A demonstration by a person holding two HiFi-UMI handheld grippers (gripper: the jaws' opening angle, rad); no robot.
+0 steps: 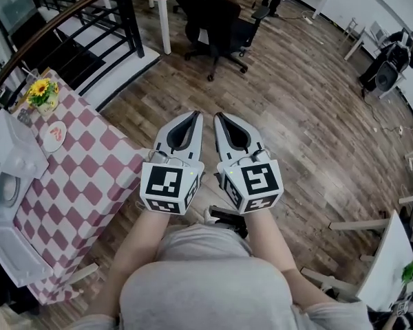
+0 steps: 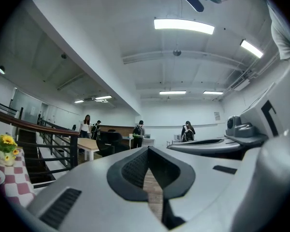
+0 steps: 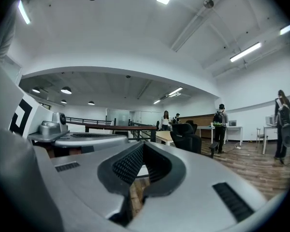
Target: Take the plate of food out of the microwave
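Head view: the microwave (image 1: pixel 7 184) stands on the worktop (image 1: pixel 89 177), well to the left. The nearer left tongs (image 1: pixel 195 119) and the right tongs (image 1: pixel 219 117) are both pressed together and empty.

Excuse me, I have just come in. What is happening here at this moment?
A person holds one tool in each hand, side by side above the wooden floor. The left tool and the right tool are both shut and hold nothing. To the person's left stands a table with a checked cloth. On it are a small plate and a white box that looks like the microwave. Neither tool touches anything there yet.
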